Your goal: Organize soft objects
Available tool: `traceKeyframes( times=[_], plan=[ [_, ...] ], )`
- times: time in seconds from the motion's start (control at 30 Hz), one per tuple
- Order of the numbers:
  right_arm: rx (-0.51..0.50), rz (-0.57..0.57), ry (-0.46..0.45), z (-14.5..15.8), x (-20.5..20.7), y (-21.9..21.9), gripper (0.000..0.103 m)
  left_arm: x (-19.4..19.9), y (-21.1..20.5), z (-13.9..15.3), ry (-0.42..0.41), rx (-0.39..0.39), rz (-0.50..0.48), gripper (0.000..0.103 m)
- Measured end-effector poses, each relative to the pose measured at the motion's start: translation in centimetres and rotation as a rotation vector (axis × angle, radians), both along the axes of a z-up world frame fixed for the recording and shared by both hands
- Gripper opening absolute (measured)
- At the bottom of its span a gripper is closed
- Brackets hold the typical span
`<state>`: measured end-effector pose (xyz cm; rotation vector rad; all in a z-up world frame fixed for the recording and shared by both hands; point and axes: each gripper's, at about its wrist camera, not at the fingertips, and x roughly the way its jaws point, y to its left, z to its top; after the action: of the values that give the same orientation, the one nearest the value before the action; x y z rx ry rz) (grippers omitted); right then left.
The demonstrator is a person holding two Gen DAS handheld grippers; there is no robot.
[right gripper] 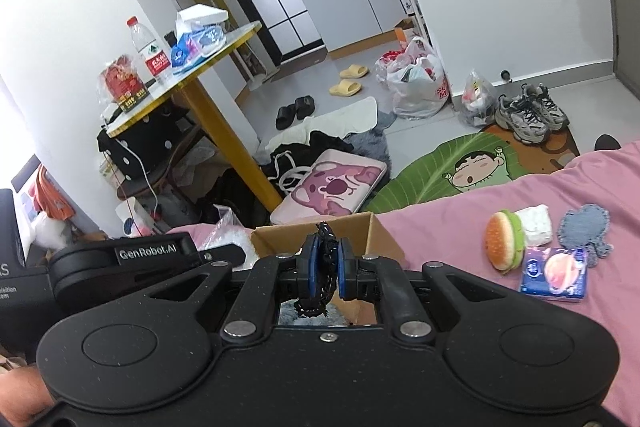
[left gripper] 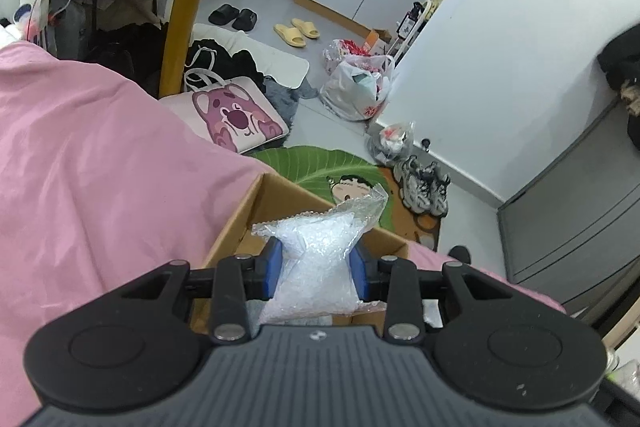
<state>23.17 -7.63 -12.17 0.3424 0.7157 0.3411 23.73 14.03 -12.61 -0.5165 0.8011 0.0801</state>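
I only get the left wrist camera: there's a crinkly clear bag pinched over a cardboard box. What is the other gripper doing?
Observer: The right gripper is shut on a black frilly band, above the cardboard box.
Operator: Anything left on the bed to tidy?
Observer: Yes. On the pink bedspread to the right lie a toy burger, a white tissue pack, a denim patch and a blue packet.
Operator: Does that camera show my gripper?
Observer: Yes, the left gripper's body sits to the left, its bubble-wrap bag peeking out behind.
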Motion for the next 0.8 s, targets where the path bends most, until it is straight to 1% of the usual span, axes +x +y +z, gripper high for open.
traceKeyframes(
  times=[0.13,0.2,0.27,0.3,0.37,0.4,0.43,0.47,0.53,0.6,0.63,0.7,0.73,0.77,0.8],
  plan=[
    [-0.003,0.004,0.012,-0.2,0.9,0.8,0.010,0.6,0.5,-0.3,-0.015,0.006,0.035,0.036],
    [-0.008,0.009,0.011,-0.2,1.2,1.1,0.010,0.9,0.8,-0.5,-0.021,-0.018,0.033,0.036],
    [-0.009,0.011,0.012,-0.2,1.5,1.3,0.010,1.1,1.0,-0.6,-0.023,-0.022,0.051,0.036],
    [-0.008,0.010,0.012,-0.2,1.5,1.3,0.010,1.2,1.2,-0.6,-0.027,-0.027,0.057,0.038],
    [-0.003,0.010,0.017,-0.2,1.7,1.5,0.010,1.3,1.5,-0.8,-0.023,-0.062,0.061,0.042],
    [0.002,0.013,0.021,-0.2,1.8,1.6,0.010,1.4,1.7,-0.9,-0.016,-0.085,0.062,0.047],
    [0.005,0.013,0.023,-0.3,1.9,1.7,0.010,1.4,1.8,-1.0,-0.015,-0.097,0.064,0.052],
    [0.007,0.011,0.024,-0.3,1.9,1.8,0.010,1.3,1.8,-0.8,-0.023,-0.100,0.067,0.056],
    [0.010,0.008,0.025,-0.4,1.9,1.9,0.010,0.9,1.8,-0.4,-0.048,-0.073,0.079,0.063],
    [0.016,0.009,0.026,-0.4,2.1,2.1,0.010,0.6,1.7,0.0,-0.065,-0.048,0.084,0.066],
    [0.018,0.014,0.027,-0.3,2.2,2.3,0.010,0.6,1.8,0.1,-0.064,-0.048,0.081,0.066],
    [0.004,0.023,0.030,-0.2,2.4,2.6,0.015,0.4,1.9,-0.1,-0.058,-0.054,0.079,0.066],
    [-0.004,0.020,0.033,-0.1,2.5,2.6,0.025,0.4,2.0,-0.2,-0.050,-0.053,0.083,0.066],
    [0.001,0.019,0.038,0.0,2.5,2.4,0.044,0.3,2.1,-0.2,-0.040,-0.051,0.089,0.066],
    [0.015,0.010,0.035,0.2,2.3,2.1,0.051,0.5,2.1,-0.2,-0.036,-0.051,0.090,0.066]
  ],
)
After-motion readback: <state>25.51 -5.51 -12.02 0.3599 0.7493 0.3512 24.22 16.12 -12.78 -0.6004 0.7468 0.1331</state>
